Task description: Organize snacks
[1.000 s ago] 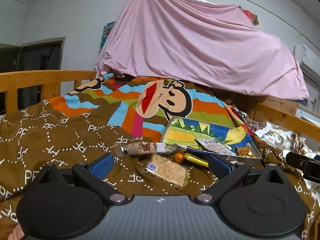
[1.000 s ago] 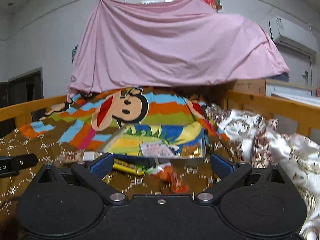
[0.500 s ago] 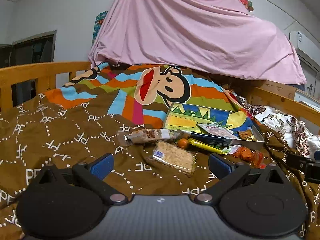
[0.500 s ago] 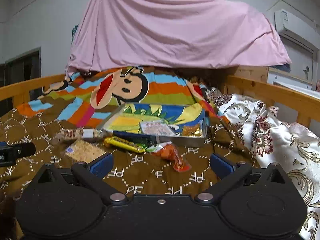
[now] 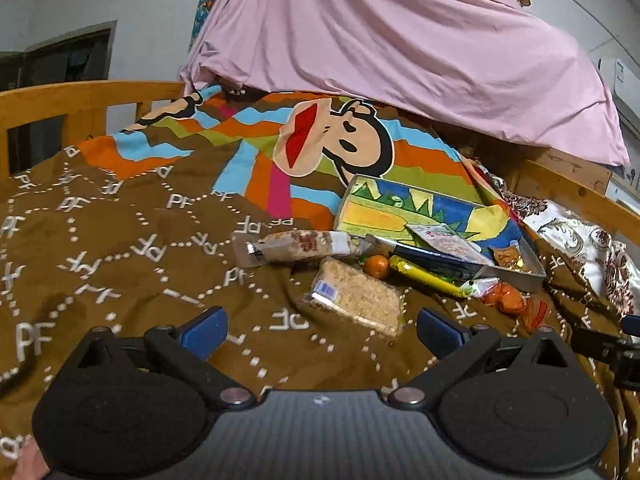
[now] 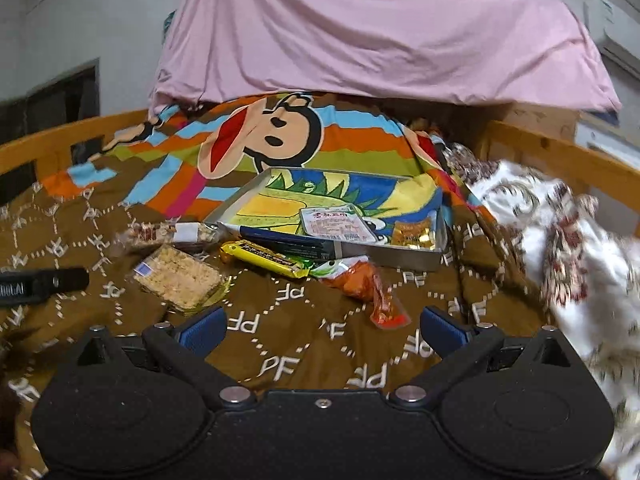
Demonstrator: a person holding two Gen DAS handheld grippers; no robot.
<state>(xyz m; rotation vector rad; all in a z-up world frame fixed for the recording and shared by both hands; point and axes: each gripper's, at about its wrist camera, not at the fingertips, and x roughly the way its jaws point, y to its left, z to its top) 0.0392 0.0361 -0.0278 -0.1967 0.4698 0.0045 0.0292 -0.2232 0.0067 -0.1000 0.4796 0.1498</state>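
A metal tin (image 6: 400, 258) (image 5: 532, 278) with a colourful picture inside lies on the brown blanket, holding a pink-white packet (image 6: 334, 224) and a golden snack (image 6: 412, 234). In front of it lie a long nut bar (image 5: 304, 244) (image 6: 168, 234), a square cracker pack (image 5: 358, 300) (image 6: 178, 276), a small orange (image 5: 377, 266), a yellow bar (image 6: 264, 258) (image 5: 424, 276) and an orange packet (image 6: 368, 284) (image 5: 508, 300). My left gripper (image 5: 320, 330) is open, just short of the cracker pack. My right gripper (image 6: 324, 330) is open, just short of the orange packet. Neither holds anything.
A brown patterned blanket (image 5: 120, 248) covers the bed, with a striped monkey-print quilt (image 6: 280, 136) behind the tin. A white floral cloth (image 6: 560, 248) is bunched at the right. Wooden bed rails (image 5: 60, 100) run along both sides; a pink sheet (image 6: 380, 32) hangs at the back.
Both grippers have risen and tilted down, so the snacks and tin now show fully above the fingers. Nothing on the blanket has moved; both grippers stay open.
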